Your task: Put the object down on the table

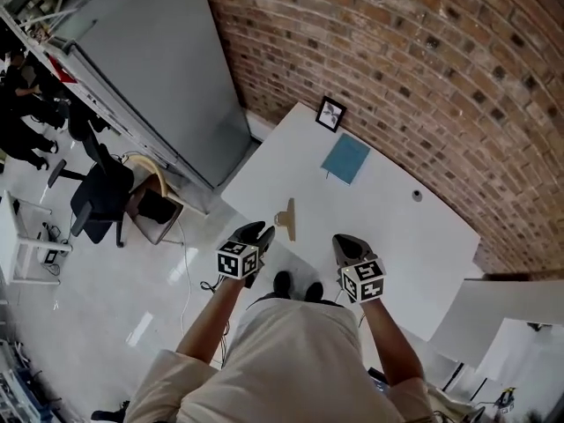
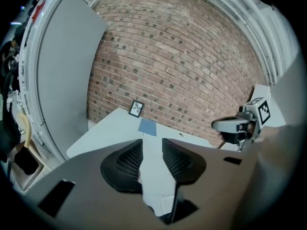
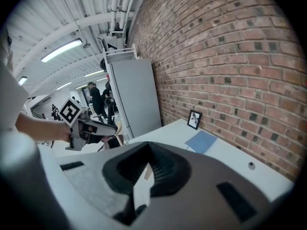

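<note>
Tan piece [image 1: 285,219] flat on white bench [image 1: 397,227]
Slim bar with short side arm, 1 o'clock from left gripper [image 1: 263,231]; it and right gripper [image 1: 341,241] both spread, empty.

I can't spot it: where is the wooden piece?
In the head view, the wooden piece lies on the table near its near edge, just ahead of the left gripper.

L gripper [image 1: 259,233]: jaws apart, empty, aimed fwd and down. R gripper [image 1: 349,245]: jaws narrowly apart, empty. Forearms [image 1: 210,322] extended, side by side.
</note>
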### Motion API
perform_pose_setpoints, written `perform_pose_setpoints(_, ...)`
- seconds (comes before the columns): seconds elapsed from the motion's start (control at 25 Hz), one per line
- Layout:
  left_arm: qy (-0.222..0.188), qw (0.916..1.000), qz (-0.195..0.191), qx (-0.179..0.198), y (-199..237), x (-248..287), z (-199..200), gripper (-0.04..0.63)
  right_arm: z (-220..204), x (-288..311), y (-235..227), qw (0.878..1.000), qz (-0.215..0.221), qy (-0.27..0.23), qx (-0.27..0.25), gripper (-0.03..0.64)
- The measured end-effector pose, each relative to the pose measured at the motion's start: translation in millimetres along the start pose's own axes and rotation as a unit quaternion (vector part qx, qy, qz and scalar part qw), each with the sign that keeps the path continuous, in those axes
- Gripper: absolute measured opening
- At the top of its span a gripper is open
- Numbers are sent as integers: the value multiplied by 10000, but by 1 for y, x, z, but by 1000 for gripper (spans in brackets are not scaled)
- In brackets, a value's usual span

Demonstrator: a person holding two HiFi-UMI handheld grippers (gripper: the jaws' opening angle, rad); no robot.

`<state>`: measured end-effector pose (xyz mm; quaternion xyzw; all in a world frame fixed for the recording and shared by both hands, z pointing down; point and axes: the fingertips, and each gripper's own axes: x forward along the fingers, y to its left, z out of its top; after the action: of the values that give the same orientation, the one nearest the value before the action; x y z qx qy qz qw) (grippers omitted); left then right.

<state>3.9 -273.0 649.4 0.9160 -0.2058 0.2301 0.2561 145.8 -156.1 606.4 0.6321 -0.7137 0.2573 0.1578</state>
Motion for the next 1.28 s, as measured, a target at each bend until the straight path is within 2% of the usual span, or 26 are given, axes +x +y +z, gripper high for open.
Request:
perform_pose_setpoints(0.24,-585,9981,154,114,-14,-38,39,87,36,-21,6,9989,227,-282,-312,2)
perform_pose_setpoints(0.48,-1077,9927,453,287,-16,-72,69,41,61,-34,10,9969,308,-581,-431,2)
perform_pose_setpoints(0.88,-1434,9874,568,356,-23,-97,93,-3,83,-53,10,9935,292,-939,-569,2)
perform_pose_setpoints(1.28,-1502,9864,589,302,-26,-103,92,-6,88,-57,17,9917,378,-1079,-591,2)
